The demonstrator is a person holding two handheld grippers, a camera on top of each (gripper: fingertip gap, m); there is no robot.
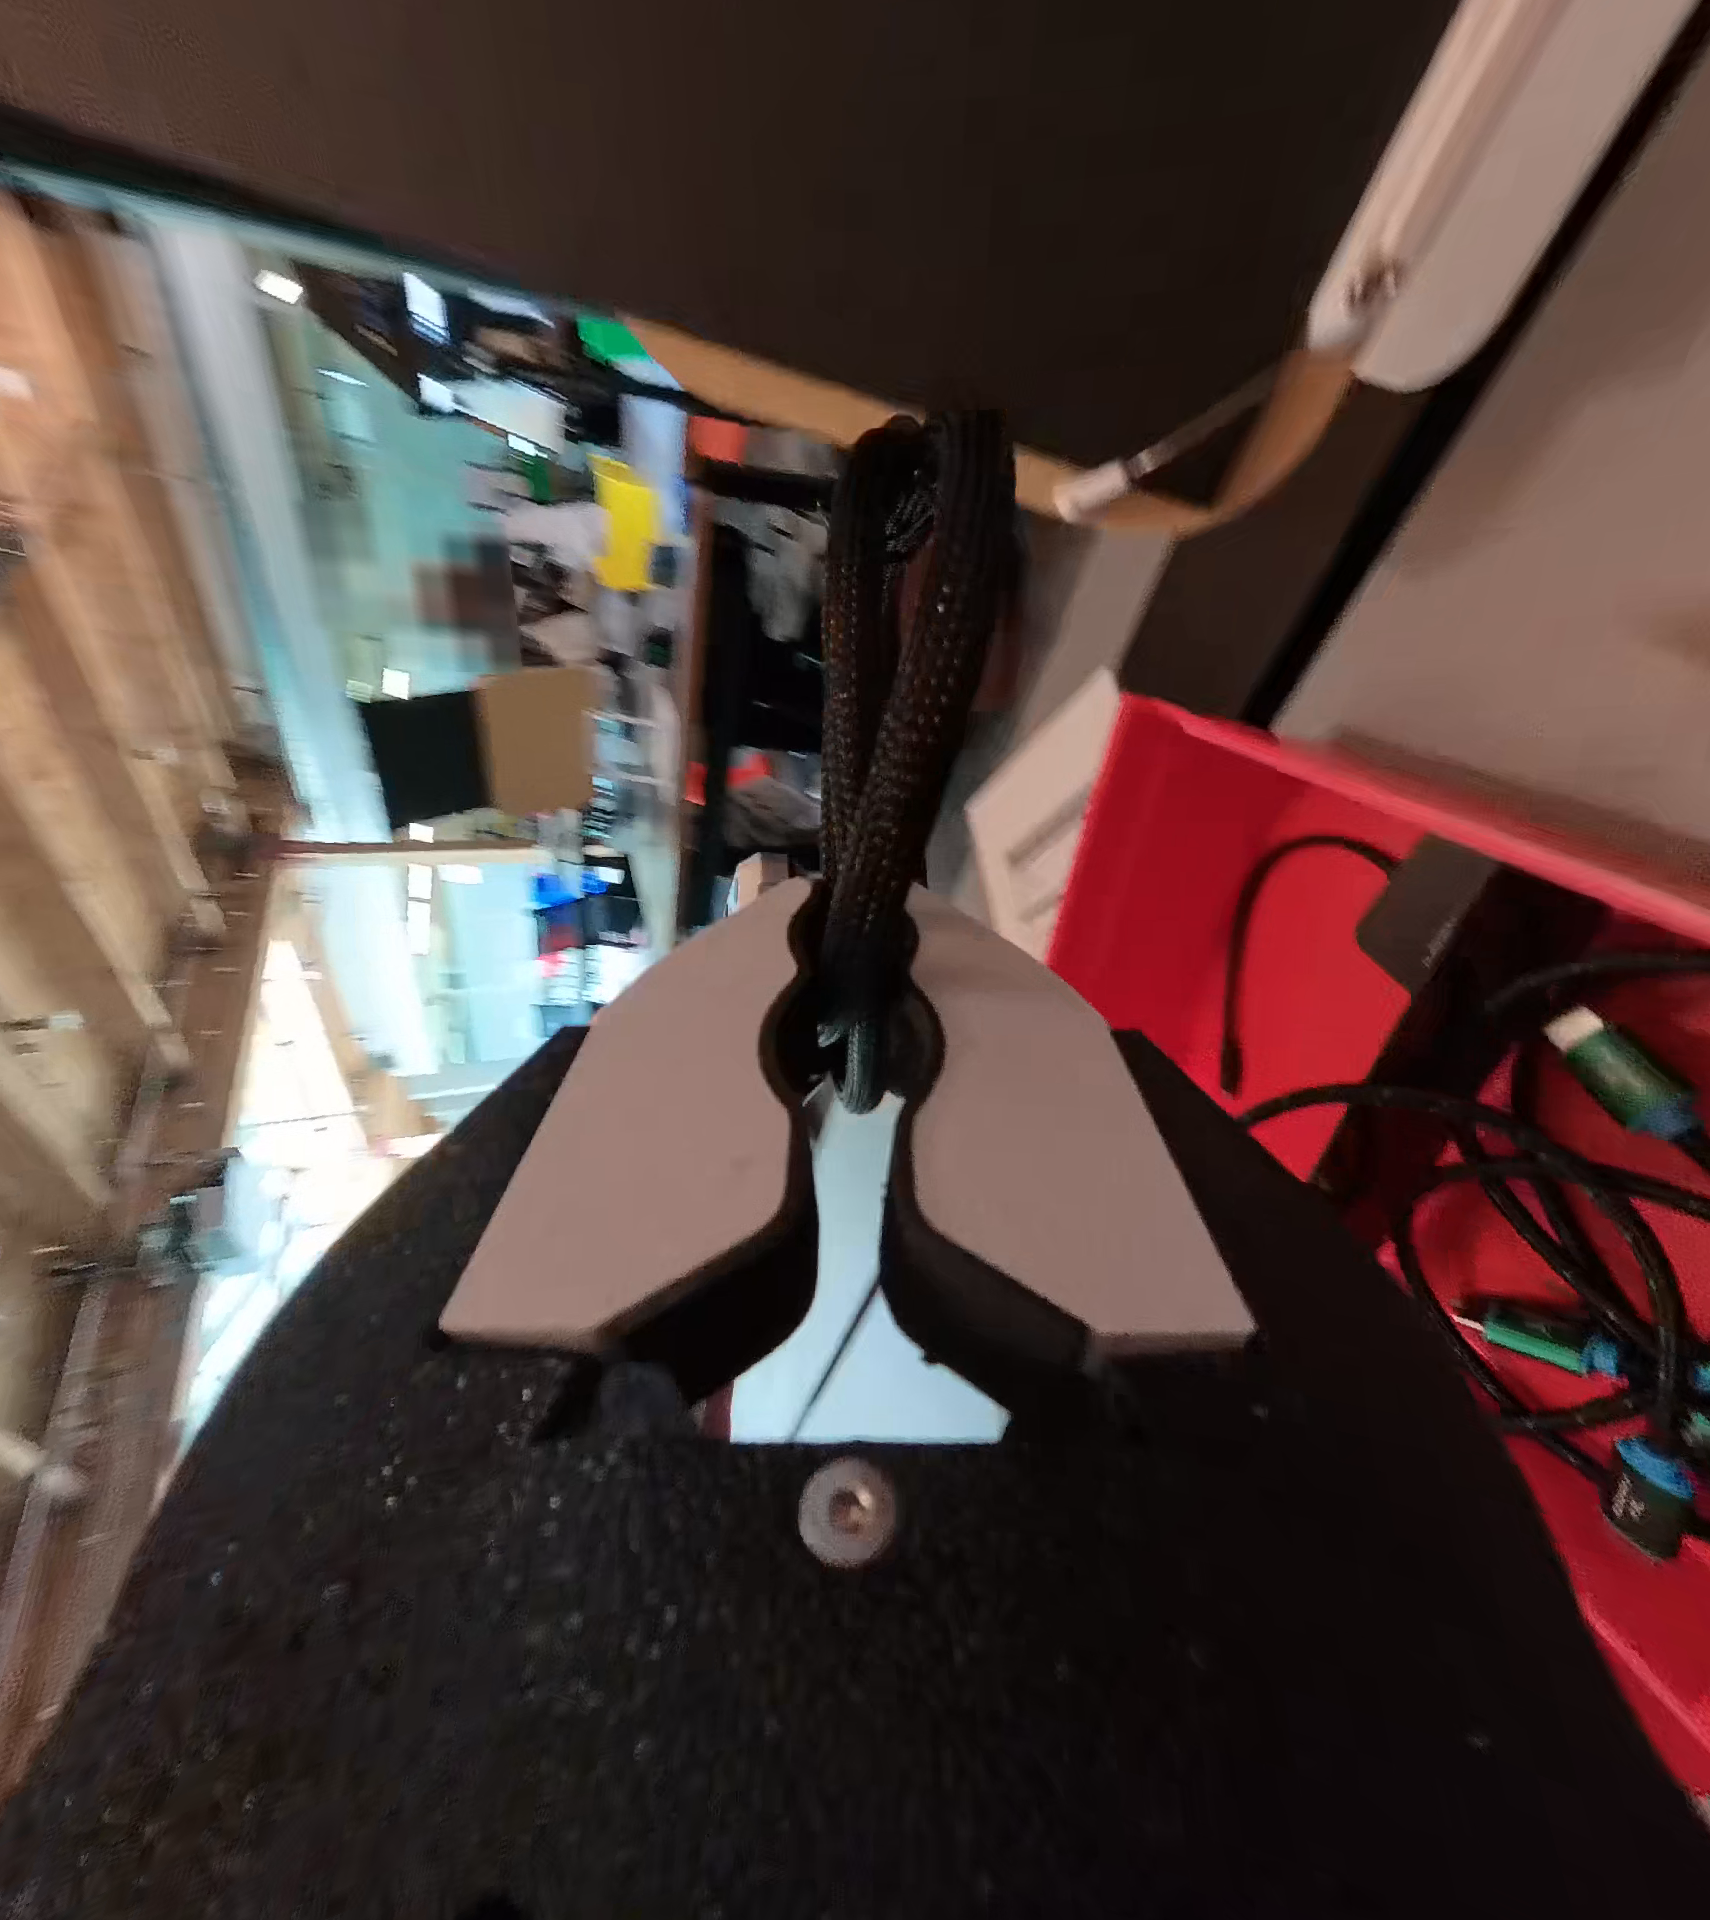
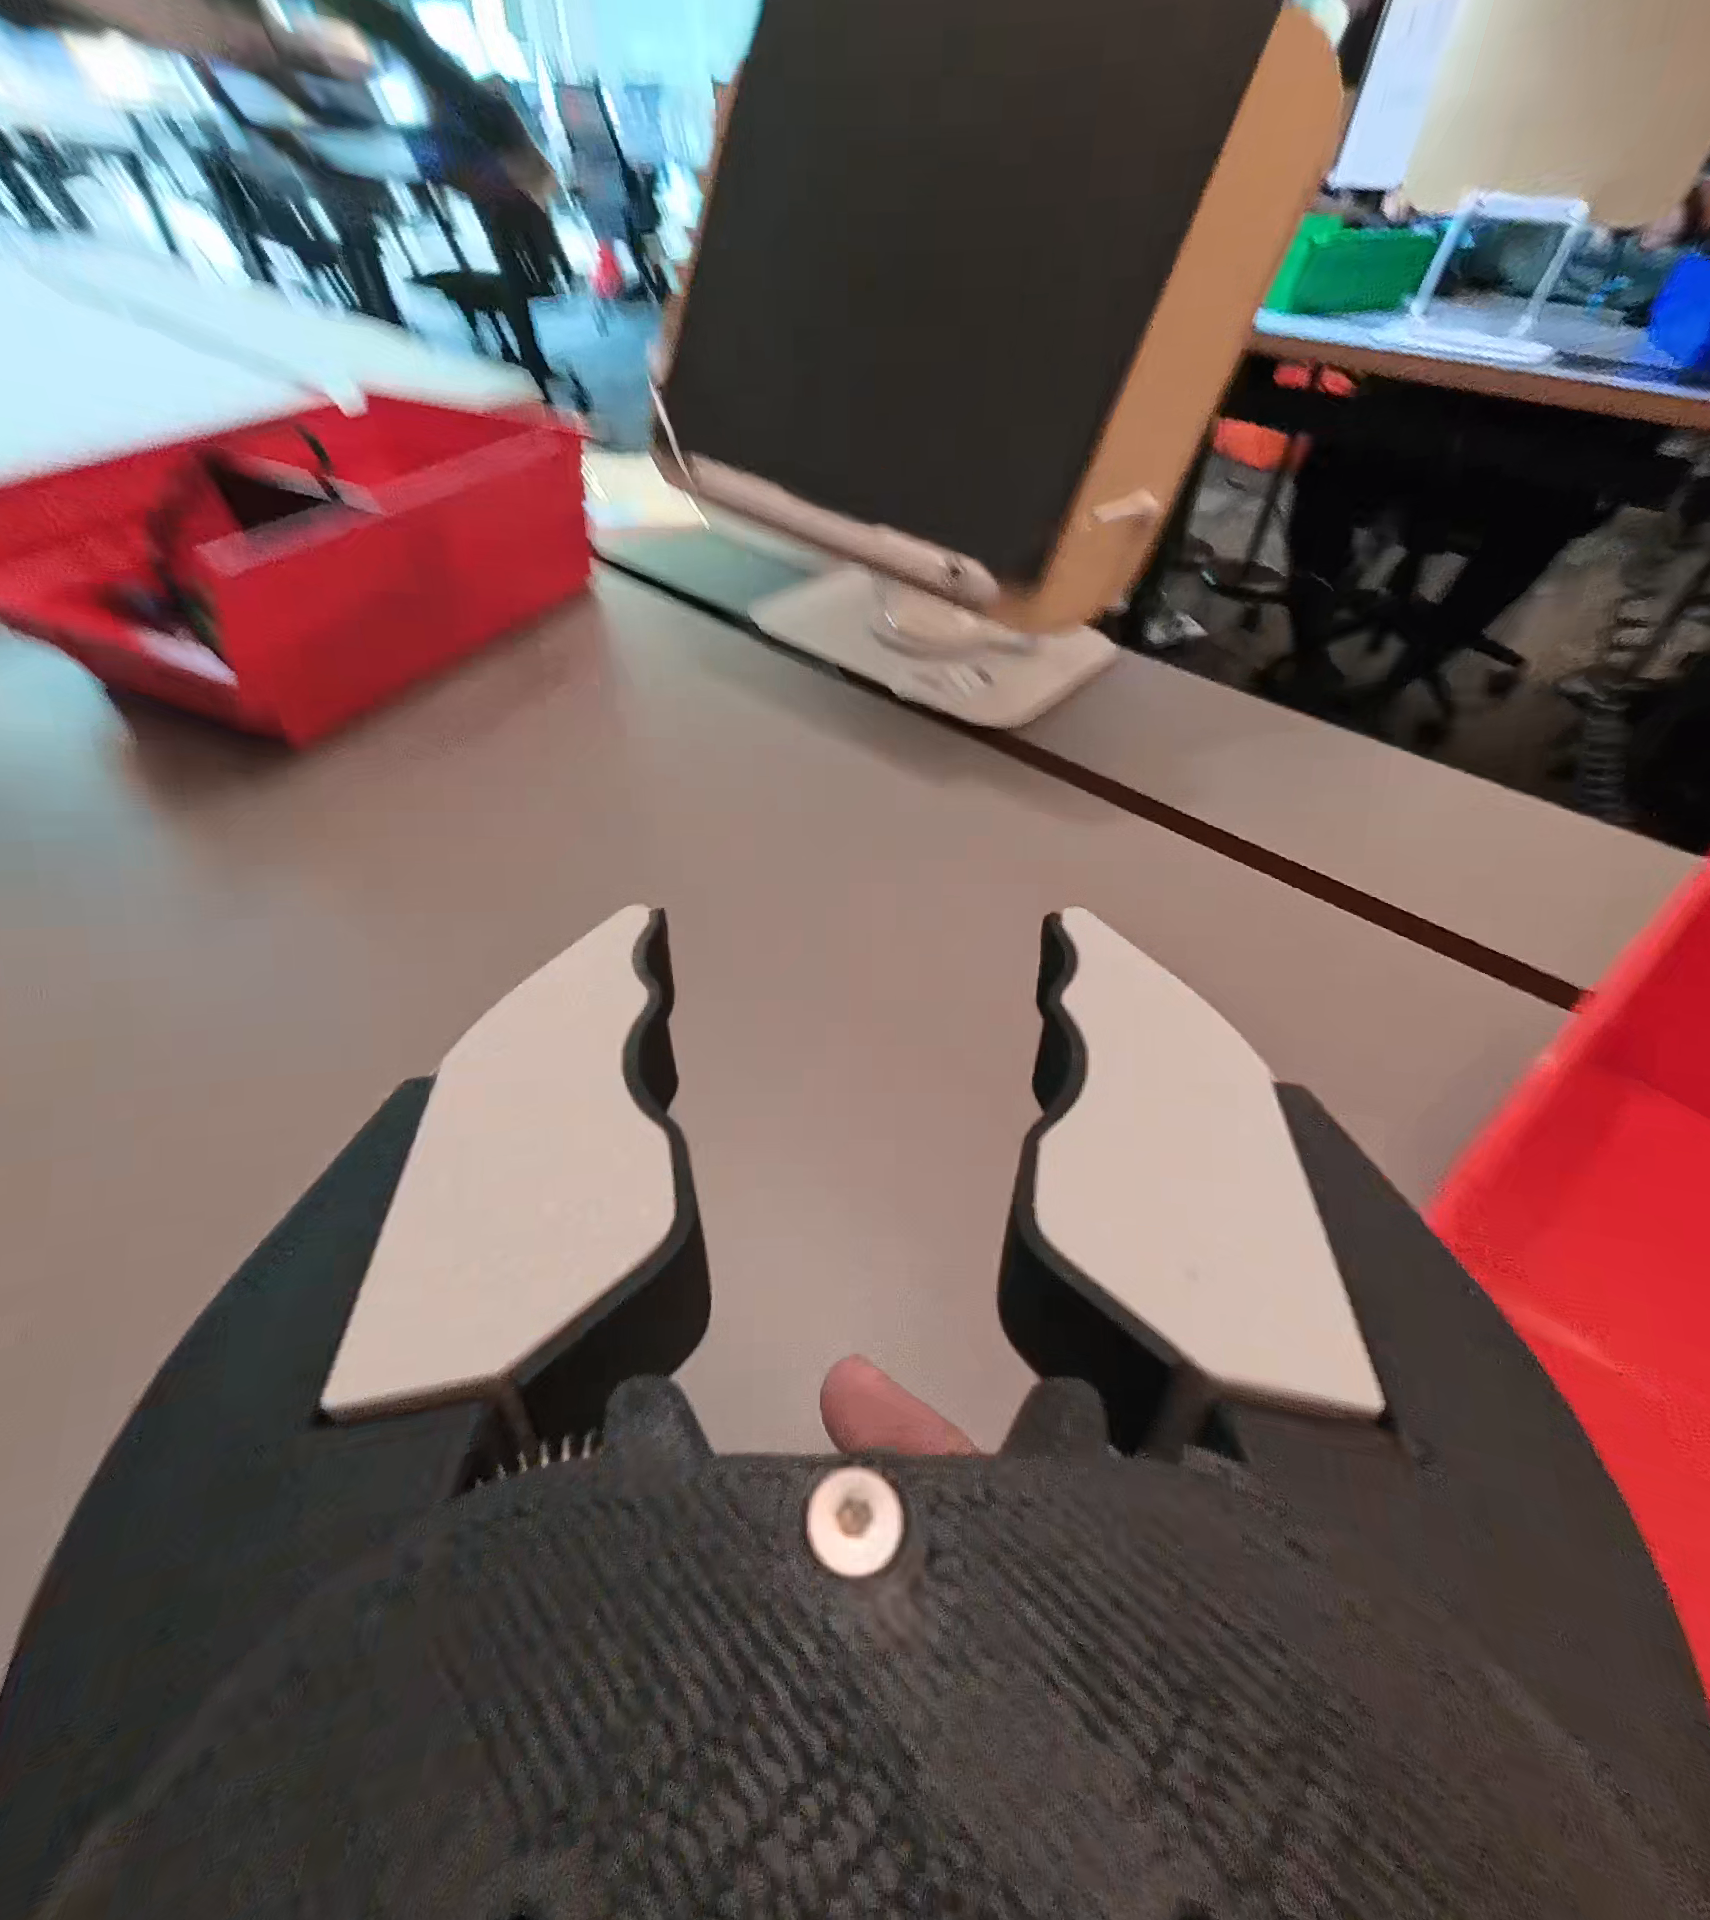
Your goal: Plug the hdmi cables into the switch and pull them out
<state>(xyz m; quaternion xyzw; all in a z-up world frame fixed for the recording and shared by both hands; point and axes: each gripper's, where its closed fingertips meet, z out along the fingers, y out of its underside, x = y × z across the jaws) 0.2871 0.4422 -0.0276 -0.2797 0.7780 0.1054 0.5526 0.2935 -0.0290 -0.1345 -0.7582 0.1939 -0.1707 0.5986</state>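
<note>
My left gripper [image 1: 853, 935] is shut on a bundle of black braided cable [image 1: 882, 748] that runs forward and hangs from the lower edge of a dark panel [image 1: 726, 156]. The left wrist view is tilted. A red bin [image 1: 1246, 831] at the right holds several black cables with green and blue plugs [image 1: 1630, 1081] and a small black box [image 1: 1433, 914]. My right gripper [image 2: 853, 971] is open and empty above the grey table [image 2: 311, 935]. The same red bin [image 2: 363, 582] shows at the far left of the right wrist view, blurred. No plug ends show in either gripper.
A dark board on a white stand [image 2: 944, 644] stands at the table's far edge. A second red bin [image 2: 1661, 1195] is close at my right gripper's right. A dark seam [image 2: 1246, 831] crosses the table. A fingertip [image 2: 882, 1403] shows under the right gripper. A workbench with green and blue bins [image 2: 1557, 312] is behind.
</note>
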